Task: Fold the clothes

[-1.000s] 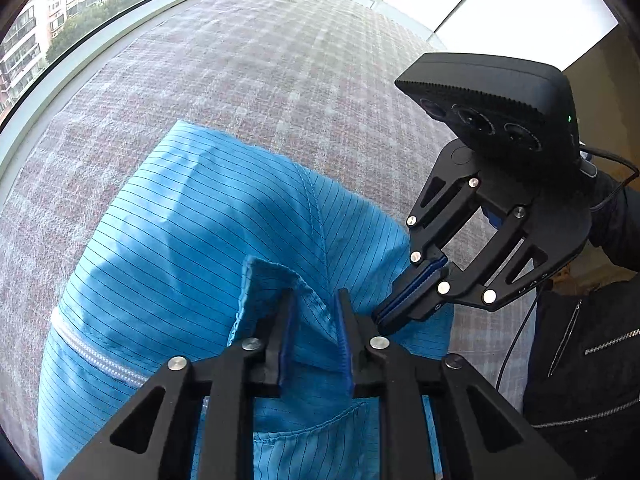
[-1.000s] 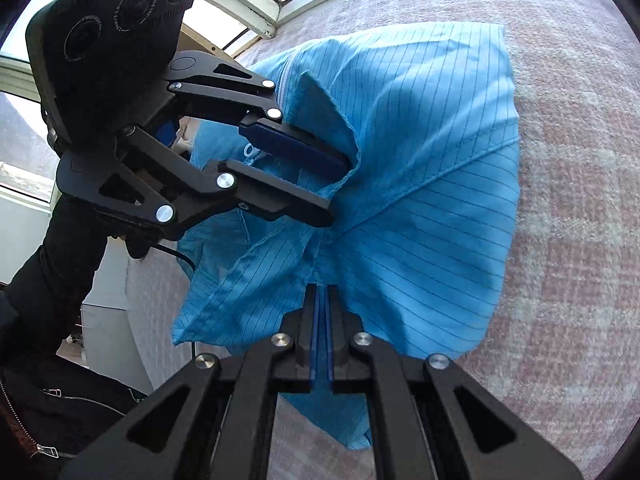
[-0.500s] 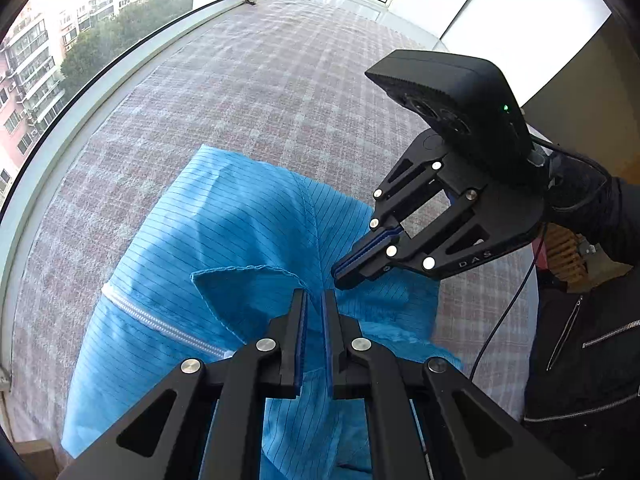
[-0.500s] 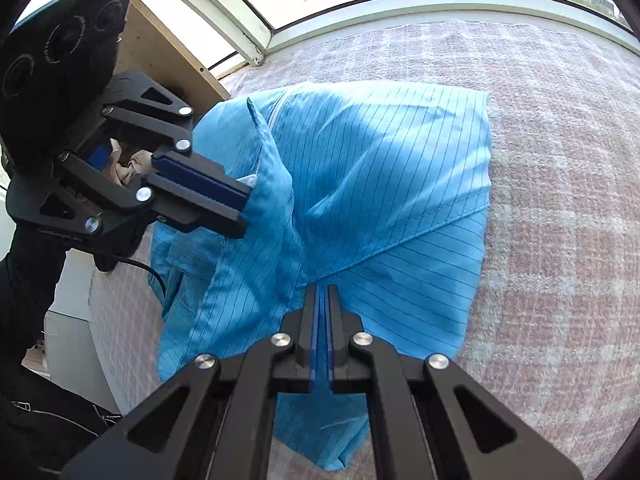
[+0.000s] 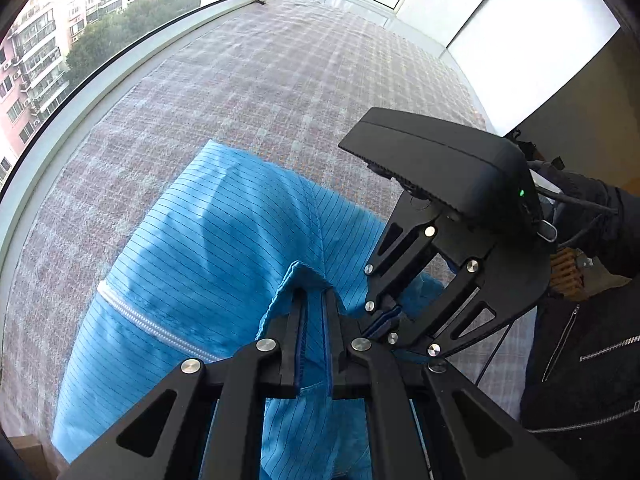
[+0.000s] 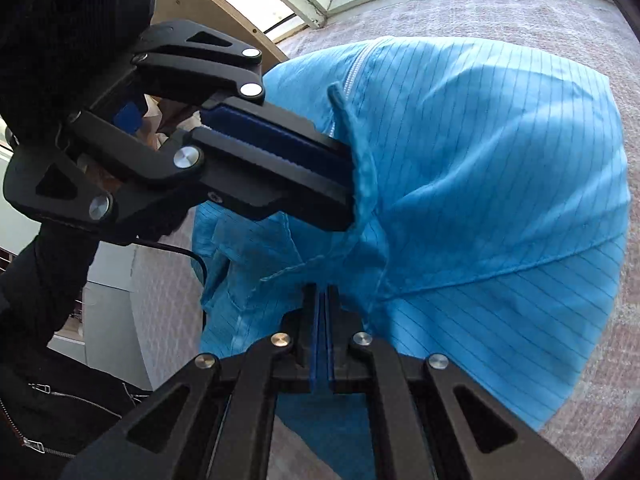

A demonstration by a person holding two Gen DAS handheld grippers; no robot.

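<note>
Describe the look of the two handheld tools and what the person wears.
Both the left tool and right tool are matte black linkages with round silver rivets, triangular cutouts and blue ribbed finger pads. A black camera housing with a green light tops the right one; black cables trail behind. The person wears a black zippered leather jacket.

Blue pinstriped garment (image 5: 224,264) with white zipper (image 5: 152,326) on checked worktop (image 5: 280,92); left gripper (image 5: 316,300) and right gripper (image 5: 380,320) pinching raised folds.
</note>
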